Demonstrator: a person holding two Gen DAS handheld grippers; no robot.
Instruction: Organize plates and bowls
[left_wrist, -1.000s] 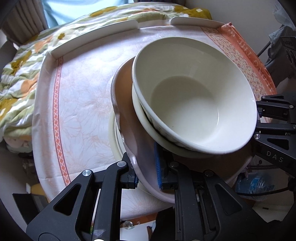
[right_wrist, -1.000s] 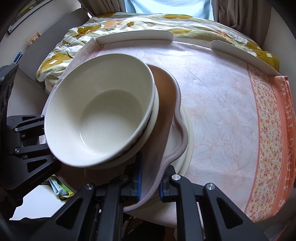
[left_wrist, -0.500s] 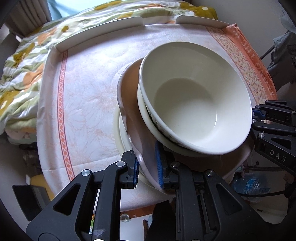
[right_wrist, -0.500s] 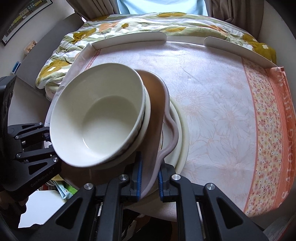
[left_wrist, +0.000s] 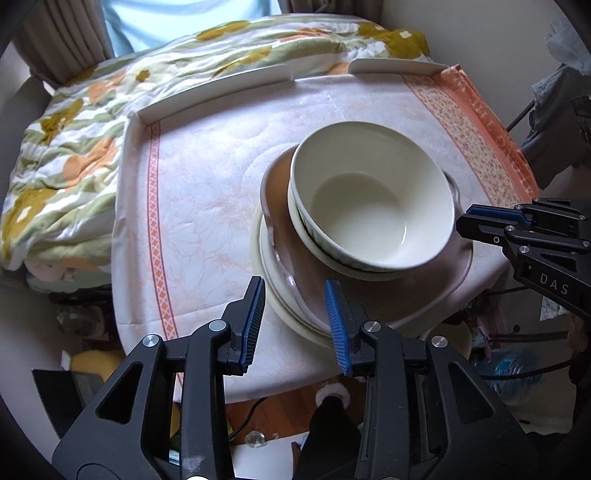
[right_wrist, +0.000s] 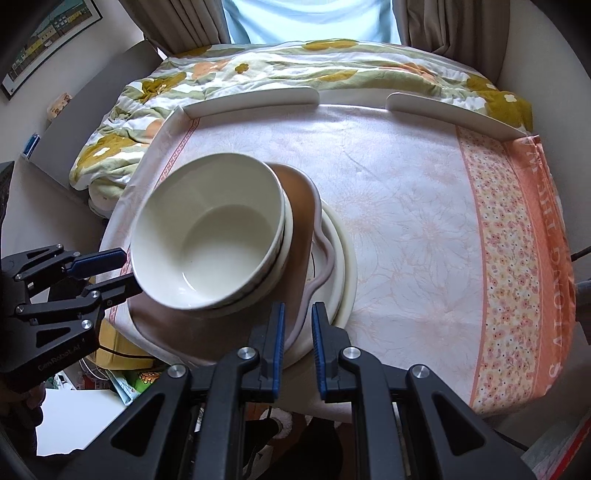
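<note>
The left tongs (left_wrist: 295, 317) are opening off the brown plate (left_wrist: 376, 295), gripped only by the nearly shut right tongs (right_wrist: 298, 343), so the bowl (left_wrist: 373, 199) stacked on that plate could be tipped.

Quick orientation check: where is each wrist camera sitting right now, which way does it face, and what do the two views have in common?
Left wrist view: on the left tongs, looking steeply down at the cream ceramic bowl stacked on the wavy-rimmed brown plate; its jaws are opening off that rim; right tongs show at right.
Right wrist view: on the right tongs, facing down, clamped on the plate's rim; left tongs at left.
Shared: the stack, the floral tablecloth.
</note>
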